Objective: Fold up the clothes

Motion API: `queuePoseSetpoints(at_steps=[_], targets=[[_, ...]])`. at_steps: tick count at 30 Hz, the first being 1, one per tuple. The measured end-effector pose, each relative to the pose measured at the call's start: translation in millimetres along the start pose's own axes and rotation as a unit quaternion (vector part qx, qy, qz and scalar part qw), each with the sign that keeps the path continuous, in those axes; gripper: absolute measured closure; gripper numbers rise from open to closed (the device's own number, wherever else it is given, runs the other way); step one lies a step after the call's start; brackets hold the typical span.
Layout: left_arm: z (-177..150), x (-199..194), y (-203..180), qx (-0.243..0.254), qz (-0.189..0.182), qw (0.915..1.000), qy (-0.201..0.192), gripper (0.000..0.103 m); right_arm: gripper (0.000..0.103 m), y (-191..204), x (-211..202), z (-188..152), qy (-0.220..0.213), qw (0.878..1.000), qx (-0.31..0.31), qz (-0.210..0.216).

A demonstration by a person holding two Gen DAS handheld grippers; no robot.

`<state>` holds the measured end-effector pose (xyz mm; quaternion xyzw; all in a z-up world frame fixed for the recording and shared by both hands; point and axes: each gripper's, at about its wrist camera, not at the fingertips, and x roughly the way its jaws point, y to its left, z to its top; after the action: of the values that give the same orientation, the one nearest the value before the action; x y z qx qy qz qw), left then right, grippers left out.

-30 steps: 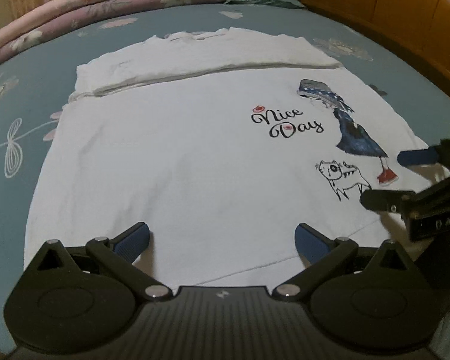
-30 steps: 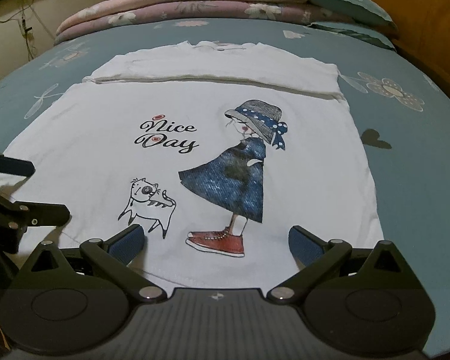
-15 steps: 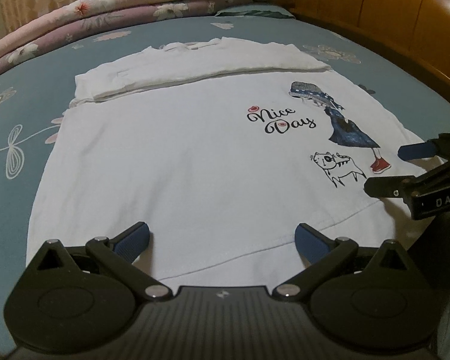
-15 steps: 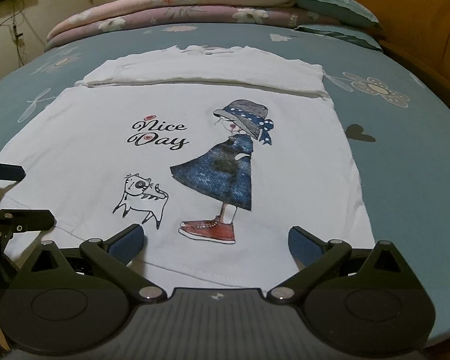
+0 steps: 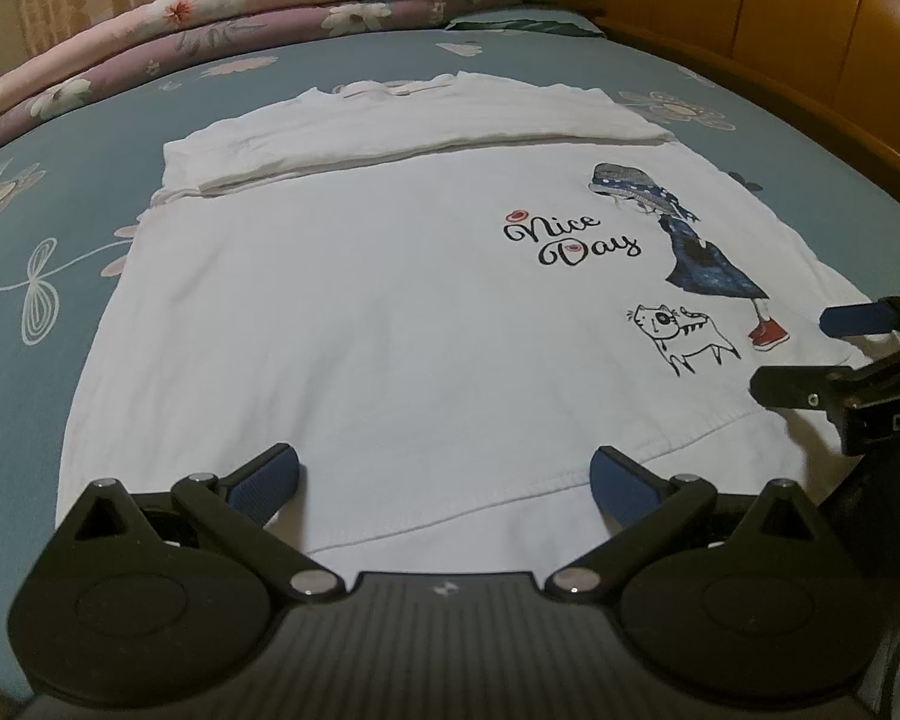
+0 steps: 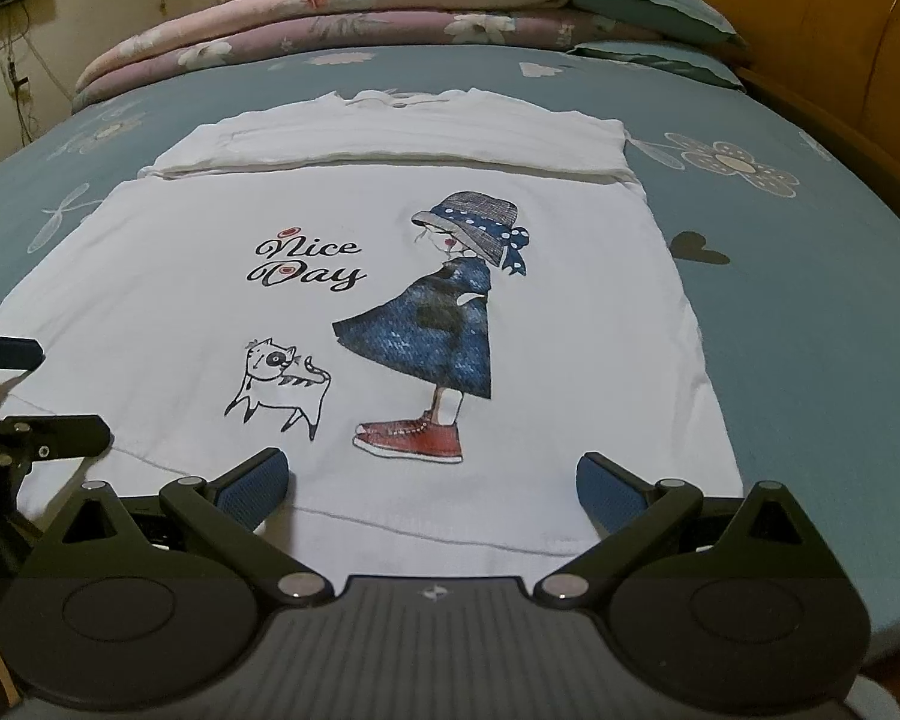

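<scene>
With both the left gripper (image 5: 444, 483) and right gripper (image 6: 432, 489) spread wide and empty at the T-shirt's (image 6: 354, 324) 6 o'clock hem, uneven pinches could skew any fold.

Blue floral bedsheet (image 6: 810, 324), folded quilts (image 6: 342, 18), teal pillows (image 6: 648, 6), wooden headboard (image 5: 810, 30)

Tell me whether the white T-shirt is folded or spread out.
Partly folded. The white T-shirt lies flat on the bed, print up, with its far end doubled over into a band; the near hem is unfolded.
</scene>
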<state>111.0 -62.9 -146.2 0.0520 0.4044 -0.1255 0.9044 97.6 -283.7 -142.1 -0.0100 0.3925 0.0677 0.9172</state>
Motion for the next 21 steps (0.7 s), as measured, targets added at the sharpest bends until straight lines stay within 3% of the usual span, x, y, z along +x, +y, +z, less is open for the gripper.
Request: queuePoseSetpoints(at_steps=[14, 21], targets=[[2, 2, -1, 0.008, -0.001, 1.0000, 0.005, 0.000, 0.000, 1, -5, -4, -0.003, 1.000, -0.002, -0.008], [5, 3, 4, 0.041, -0.025, 0.9988, 0.012, 0.000, 0.000, -10, -13, 5, 0.009, 1.000, -0.006, 0.021]])
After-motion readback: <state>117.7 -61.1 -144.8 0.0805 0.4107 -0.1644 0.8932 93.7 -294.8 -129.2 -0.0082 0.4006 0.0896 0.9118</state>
